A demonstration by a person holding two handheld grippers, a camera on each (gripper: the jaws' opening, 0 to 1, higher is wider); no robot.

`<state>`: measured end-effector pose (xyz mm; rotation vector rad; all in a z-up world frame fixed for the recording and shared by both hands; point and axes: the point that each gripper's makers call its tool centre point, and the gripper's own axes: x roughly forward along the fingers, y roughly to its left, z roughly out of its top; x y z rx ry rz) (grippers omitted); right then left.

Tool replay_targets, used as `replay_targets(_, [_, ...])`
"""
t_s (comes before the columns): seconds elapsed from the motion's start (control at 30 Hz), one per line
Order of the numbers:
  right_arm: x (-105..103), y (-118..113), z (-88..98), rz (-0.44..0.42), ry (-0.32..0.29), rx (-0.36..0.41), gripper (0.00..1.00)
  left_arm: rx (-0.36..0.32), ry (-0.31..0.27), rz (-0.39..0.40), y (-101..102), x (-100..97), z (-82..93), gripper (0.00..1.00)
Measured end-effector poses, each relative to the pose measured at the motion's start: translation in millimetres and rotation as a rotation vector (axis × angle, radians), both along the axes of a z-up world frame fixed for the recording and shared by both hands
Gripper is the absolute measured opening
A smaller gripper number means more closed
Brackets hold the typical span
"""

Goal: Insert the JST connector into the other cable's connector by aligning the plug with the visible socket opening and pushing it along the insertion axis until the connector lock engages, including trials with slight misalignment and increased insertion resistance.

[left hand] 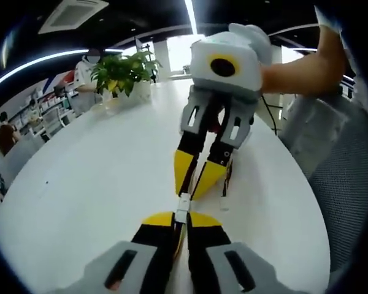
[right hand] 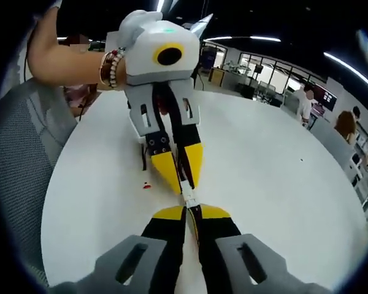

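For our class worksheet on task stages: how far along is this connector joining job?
Done: each gripper is shut on its cable end, the left gripper and right gripper tip to tip over the white table. In hand: the white connector sits between them, apparently mating. Left: whether the lock has engaged cannot be told.

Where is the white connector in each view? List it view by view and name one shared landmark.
Left gripper view: the white connector sits low centre, between the two grippers' yellow tips.
Right gripper view: the white connector sits just below centre, again between the tips.
Shared landmark: the white table.
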<state>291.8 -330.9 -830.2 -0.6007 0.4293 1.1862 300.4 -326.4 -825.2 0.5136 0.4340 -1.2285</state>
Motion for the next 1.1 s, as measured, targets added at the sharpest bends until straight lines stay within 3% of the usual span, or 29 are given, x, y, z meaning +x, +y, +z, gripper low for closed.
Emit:
replay_targets(0.43, [6, 7, -15.3, -0.007, -0.057, -0.013, 0.05, 0.038, 0.007, 0.057, 8, 6.6, -14.5, 0.01])
replay_targets(0.9, [10, 10, -19.3, -0.053, -0.04, 0.009, 0.06, 0.042, 0.017, 0.1, 13, 11.1, -19.8, 0.03])
replay_targets(1.1, [13, 9, -18.0, -0.076, -0.042, 0.018, 0.12, 0.038, 0.018, 0.113, 15, 12.9, -19.6, 0.05])
